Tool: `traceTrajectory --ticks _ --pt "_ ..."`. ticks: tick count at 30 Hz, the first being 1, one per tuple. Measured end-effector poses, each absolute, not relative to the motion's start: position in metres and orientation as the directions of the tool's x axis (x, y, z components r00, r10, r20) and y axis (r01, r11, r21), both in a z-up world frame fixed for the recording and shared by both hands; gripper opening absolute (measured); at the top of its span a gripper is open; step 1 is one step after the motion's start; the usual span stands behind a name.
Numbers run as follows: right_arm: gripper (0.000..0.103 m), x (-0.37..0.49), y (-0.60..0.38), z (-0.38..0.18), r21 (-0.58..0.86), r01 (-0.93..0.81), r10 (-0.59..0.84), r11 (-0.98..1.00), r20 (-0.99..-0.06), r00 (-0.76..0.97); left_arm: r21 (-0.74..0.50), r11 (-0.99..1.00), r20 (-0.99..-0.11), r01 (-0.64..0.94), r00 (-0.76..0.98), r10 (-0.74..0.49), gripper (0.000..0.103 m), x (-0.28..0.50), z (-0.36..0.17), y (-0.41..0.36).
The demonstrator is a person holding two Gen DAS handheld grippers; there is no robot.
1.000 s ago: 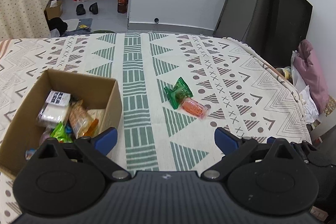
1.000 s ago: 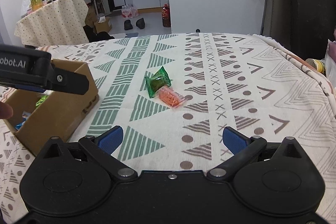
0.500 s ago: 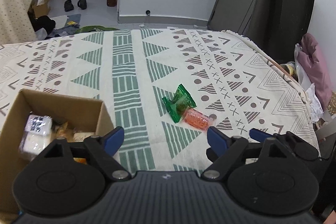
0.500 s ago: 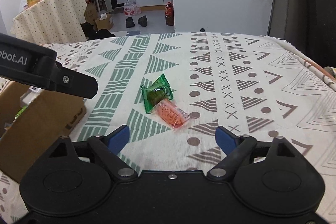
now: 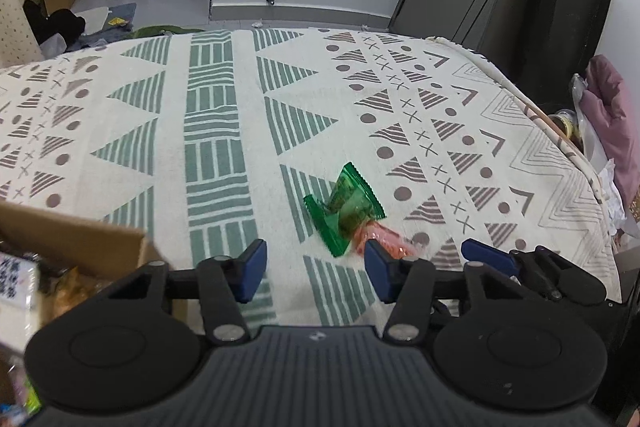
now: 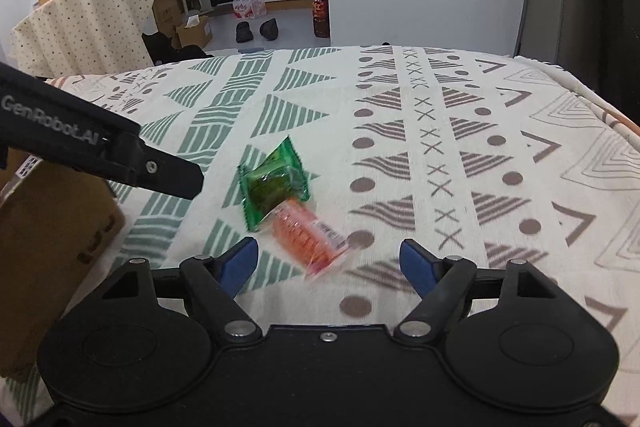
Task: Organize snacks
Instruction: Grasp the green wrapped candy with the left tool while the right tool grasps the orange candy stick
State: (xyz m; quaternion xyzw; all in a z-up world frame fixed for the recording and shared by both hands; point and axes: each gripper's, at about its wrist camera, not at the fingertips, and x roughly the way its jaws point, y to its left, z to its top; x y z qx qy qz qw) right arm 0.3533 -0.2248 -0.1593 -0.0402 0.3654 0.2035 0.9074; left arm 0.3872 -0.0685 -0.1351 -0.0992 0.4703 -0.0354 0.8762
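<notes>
Moved: both tools are brought nearer the snacks than a second ago.
Left tool [image 5: 312, 269]: spread, empty.
Right tool [image 6: 329, 263]: spread, empty.
Snacks: green packet [image 6: 274, 185] touching orange packet [image 6: 310, 237].

Covering the table: a cream tablecloth [image 6: 400, 99] showing bands of green striped triangles, green barred blocks, and brown-grey dots, crosses and chevrons. Lying near the middle: a translucent green snack packet [image 6: 274, 183] touching an orange-red snack packet [image 6: 308, 237] with a pale printed end. Sitting at the left: a plain brown cardboard box [image 6: 48, 247]. Reaching in, both black with blue pads: the left gripper [image 5: 312, 273] and the right gripper [image 6: 328, 263]. Standing far left: a cream chair cover [image 6: 84, 27] dotted dark.
</notes>
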Motion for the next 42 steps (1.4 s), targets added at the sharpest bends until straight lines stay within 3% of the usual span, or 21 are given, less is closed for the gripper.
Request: traceTrajectory --ticks 5,9,11,16,28,36,41,42 --pt "0.063 0.367 -0.222 -0.172 0.103 -0.413 0.364 0.905 -0.689 0.627 -0.211 0.977 -0.826 -0.037 0.54 -0.158 0.05 0.406 -0.147 -0.074" --pt "0.059 0.37 -0.218 -0.178 0.096 -0.428 0.377 0.899 -0.669 0.641 -0.207 0.977 -0.833 -0.046 0.532 -0.151 0.05 0.416 -0.155 -0.077" --pt "0.045 0.37 -0.219 -0.178 0.108 -0.435 0.393 0.894 -0.655 0.645 -0.207 0.977 -0.835 -0.049 0.529 -0.15 0.05 0.421 -0.159 -0.079" --pt "0.031 0.369 -0.234 -0.18 0.148 -0.401 0.397 0.904 -0.638 0.659 -0.204 0.977 -0.846 -0.066 0.513 -0.143 0.05 0.43 -0.168 -0.087" --pt "0.028 0.367 -0.264 -0.182 0.199 -0.325 0.373 0.925 -0.644 0.668 -0.133 0.985 -0.846 -0.107 0.531 -0.056 0.053 0.449 -0.184 -0.108" --pt "0.036 0.366 -0.265 -0.187 0.21 -0.356 0.406 0.91 -0.624 0.668 -0.076 0.99 -0.814 -0.123 0.581 0.009 0.052 0.45 -0.189 -0.119" --pt "0.027 0.362 -0.271 -0.185 0.229 -0.355 0.417 0.907 -0.618 0.666 -0.088 0.987 -0.789 -0.131 0.614 0.011 0.029 0.448 -0.193 -0.125" --pt "0.026 0.361 -0.274 -0.185 0.241 -0.346 0.418 0.907 -0.618 0.666 -0.094 0.986 -0.787 -0.135 0.617 0.01 0.029 0.446 -0.191 -0.126"
